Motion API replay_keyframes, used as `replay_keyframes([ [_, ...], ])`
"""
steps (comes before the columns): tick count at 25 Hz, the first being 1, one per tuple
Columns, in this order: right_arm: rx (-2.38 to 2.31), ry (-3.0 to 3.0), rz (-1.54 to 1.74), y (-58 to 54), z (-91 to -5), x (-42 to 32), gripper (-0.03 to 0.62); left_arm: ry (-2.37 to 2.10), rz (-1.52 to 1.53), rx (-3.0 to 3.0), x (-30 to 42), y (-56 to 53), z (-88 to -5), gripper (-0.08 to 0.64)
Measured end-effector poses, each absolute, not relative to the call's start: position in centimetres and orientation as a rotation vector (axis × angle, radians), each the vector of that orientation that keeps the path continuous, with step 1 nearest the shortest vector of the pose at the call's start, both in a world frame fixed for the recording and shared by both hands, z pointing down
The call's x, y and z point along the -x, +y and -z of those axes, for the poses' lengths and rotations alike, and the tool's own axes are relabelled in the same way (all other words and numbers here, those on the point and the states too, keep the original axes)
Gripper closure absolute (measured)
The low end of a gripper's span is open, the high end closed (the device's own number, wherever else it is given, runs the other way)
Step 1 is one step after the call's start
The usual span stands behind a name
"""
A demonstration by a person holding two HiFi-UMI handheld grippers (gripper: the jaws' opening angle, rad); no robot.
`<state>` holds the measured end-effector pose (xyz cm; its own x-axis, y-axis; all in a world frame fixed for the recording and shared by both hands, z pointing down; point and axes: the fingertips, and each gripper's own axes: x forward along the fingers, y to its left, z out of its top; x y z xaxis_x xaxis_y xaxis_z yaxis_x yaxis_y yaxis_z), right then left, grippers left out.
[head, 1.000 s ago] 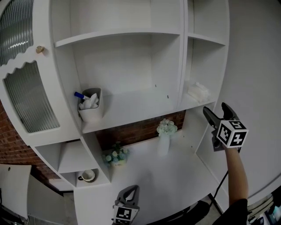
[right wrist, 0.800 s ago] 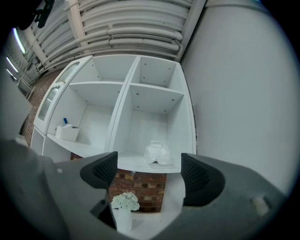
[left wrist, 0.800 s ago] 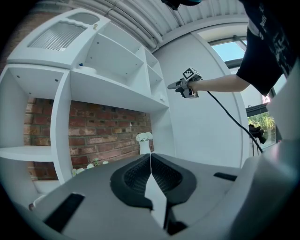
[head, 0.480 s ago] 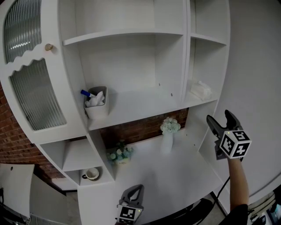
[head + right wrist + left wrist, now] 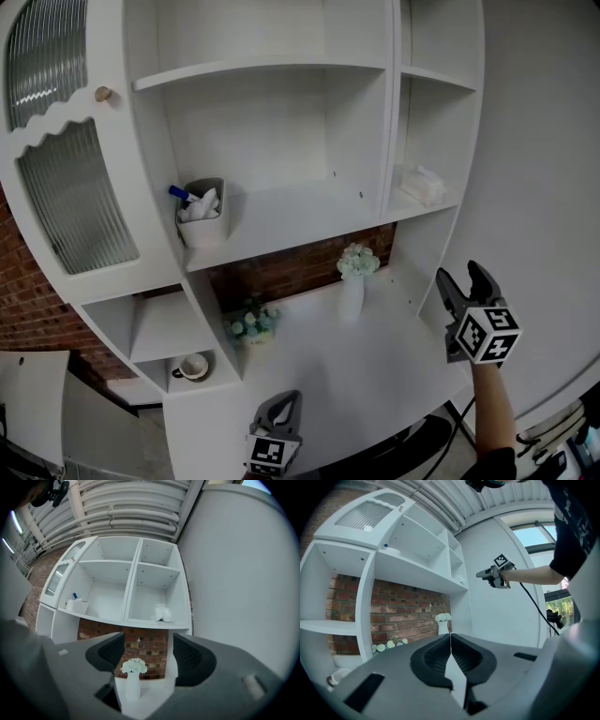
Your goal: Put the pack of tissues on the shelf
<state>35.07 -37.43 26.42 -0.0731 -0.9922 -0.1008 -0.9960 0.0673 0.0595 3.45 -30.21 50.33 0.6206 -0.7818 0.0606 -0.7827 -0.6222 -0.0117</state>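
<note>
Flower vase [image 5: 352, 298] on the counter [image 5: 375, 380], pen cup [image 5: 202, 223] left of tissue pack [image 5: 419, 185]

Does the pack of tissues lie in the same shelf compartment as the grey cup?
No, the pack of tissues lies in the narrow right compartment; the grey cup stands left of the divider.

1. One pack of tissues [image 5: 421, 184], at the right end of the shelf [image 5: 291, 230].
2. One grey holder [image 5: 201, 223], at the shelf's left end.
3. Two flower pieces: white vase [image 5: 352, 298], small flower bunch [image 5: 249, 325].
4. One mug [image 5: 190, 371].
5. Two grippers: left gripper [image 5: 286, 401], right gripper [image 5: 458, 274].
</note>
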Motion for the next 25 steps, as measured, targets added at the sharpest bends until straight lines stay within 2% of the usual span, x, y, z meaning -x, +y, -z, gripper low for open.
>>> replay_keyframes([
  [19,2.211,2.315,-0.177,-32.6,-35.9,-31.4,0.316,-1.261,-0.101,-2.912,-5.1,-28.7,-49.6,0.549],
  [25,2.232,2.249,-0.123,-31.0,-38.5,-30.5,0.351,-1.237,-0.090,-2.866,-5.2,-28.3,-51.2,0.549],
])
